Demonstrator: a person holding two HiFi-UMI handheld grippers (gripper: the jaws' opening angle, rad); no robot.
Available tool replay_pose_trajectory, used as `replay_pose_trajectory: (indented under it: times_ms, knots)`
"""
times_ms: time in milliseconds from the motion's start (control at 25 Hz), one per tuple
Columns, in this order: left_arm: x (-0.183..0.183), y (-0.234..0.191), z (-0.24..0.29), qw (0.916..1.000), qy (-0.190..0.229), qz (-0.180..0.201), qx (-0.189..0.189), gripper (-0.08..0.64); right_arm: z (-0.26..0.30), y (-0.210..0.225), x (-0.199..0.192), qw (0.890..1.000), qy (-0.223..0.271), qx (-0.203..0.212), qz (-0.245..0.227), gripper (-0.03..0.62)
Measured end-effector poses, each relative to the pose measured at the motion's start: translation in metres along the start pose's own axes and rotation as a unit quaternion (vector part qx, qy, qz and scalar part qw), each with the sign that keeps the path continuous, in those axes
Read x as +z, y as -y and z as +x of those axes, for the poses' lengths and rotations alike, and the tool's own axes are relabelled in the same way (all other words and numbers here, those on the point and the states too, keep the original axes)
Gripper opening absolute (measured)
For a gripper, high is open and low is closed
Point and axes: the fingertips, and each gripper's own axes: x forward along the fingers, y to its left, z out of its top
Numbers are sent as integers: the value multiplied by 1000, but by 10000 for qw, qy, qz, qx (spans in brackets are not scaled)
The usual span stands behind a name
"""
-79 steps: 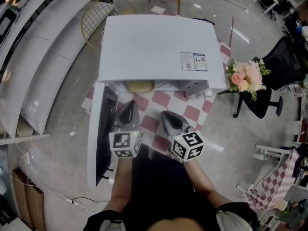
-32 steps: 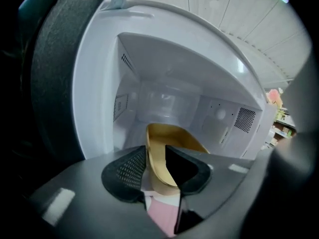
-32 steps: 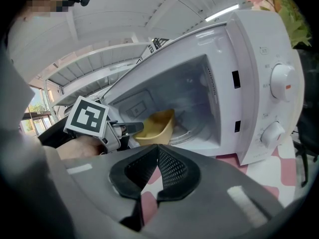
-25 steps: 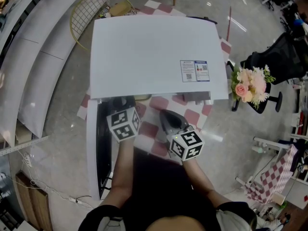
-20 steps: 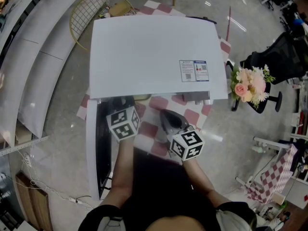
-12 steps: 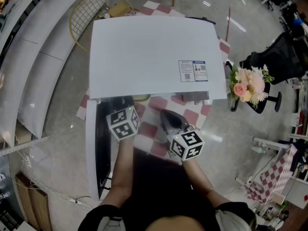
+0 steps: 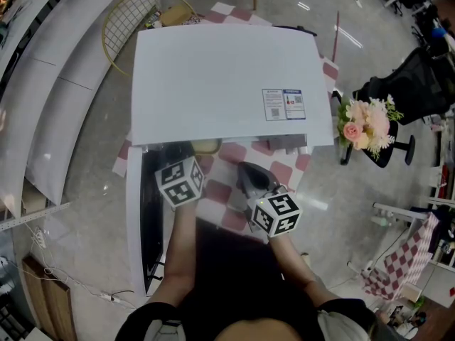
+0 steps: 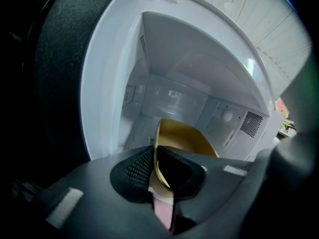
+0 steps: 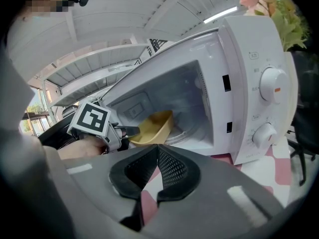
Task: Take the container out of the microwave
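1 white microwave (image 7: 227,77) is seen, its 1 door (image 7: 136,219) swung open at the microwave's left. 1 yellow container (image 8: 187,138) is set inside the microwave cavity. 2 hand-held grippers are counted. The left hand-held gripper (image 8: 154,156) is reached into the microwave; its jaws have just been closing and are clamped on the container's near rim. The right hand-held gripper (image 9: 158,153) is held just in front of the microwave, jaws together, nothing between them. 2 knobs (image 9: 273,86) are noted on the microwave's right panel. 1 flower bunch (image 7: 362,123) is placed right of the microwave.
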Motion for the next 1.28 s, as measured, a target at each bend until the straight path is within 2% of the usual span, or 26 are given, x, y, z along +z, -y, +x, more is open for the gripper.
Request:
replay_pose_trajectory:
  times_ms: [720,1280]
  knots:
    - [-2,8,-10,9998,108,-69,-135,26,-11,5,3,9999,122,7,-22,1]
    - [-7,15,-32,9997,197,-102,-75,26,-32,6,-1,9998,162,108,-99,2]
